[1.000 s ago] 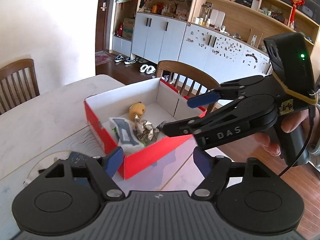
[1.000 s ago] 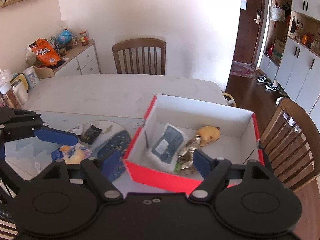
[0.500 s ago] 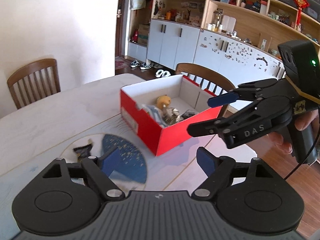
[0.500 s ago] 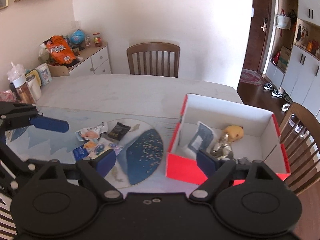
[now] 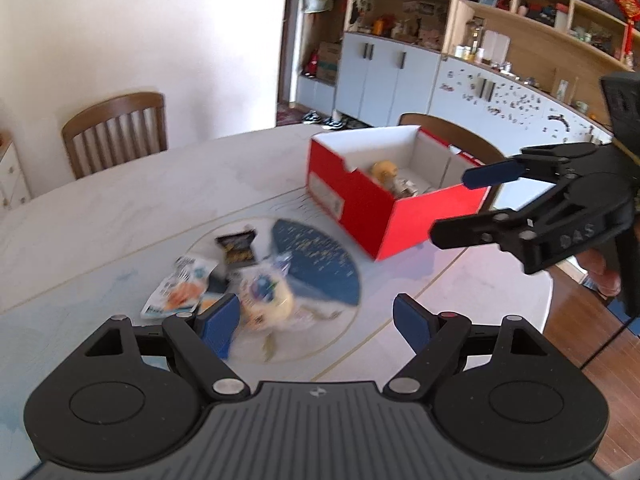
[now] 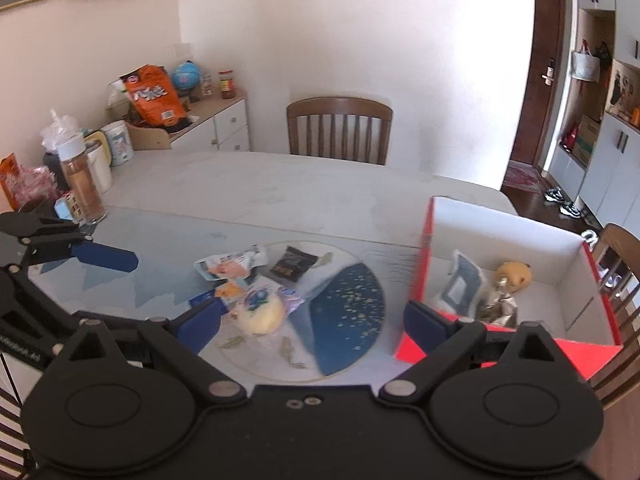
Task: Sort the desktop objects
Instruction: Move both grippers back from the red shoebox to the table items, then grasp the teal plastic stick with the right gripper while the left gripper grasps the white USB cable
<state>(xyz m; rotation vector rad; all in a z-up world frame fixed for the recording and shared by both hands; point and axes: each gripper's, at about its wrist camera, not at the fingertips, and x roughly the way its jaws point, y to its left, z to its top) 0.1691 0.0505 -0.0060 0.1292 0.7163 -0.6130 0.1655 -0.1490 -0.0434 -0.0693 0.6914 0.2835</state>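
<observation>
A red box [image 5: 372,208] [image 6: 436,344] stands on the table's right side and holds a yellow toy [image 6: 514,275], a blue-and-white pouch [image 6: 460,288] and a crumpled foil piece [image 6: 498,306]. Several snack packets lie on a round mat [image 5: 320,272]: a wrapped yellow bun [image 5: 266,298] [image 6: 260,310], a black packet [image 5: 238,246] [image 6: 291,264] and a white-orange packet [image 5: 180,288] [image 6: 226,264]. My left gripper [image 5: 316,320] is open and empty above the packets. My right gripper [image 6: 312,320] is open and empty over the mat, left of the box; it also shows in the left wrist view [image 5: 460,204].
A wooden chair [image 6: 340,128] stands at the table's far side and another [image 6: 616,252] behind the box. A sideboard [image 6: 192,128] with snack bags and jars [image 6: 80,180] lies at the left. The table edge [image 5: 520,312] drops off to the right.
Both grippers have pulled back from the box and swung left toward the packets on the mat. The right gripper left the box empty; the foil piece stays inside.
</observation>
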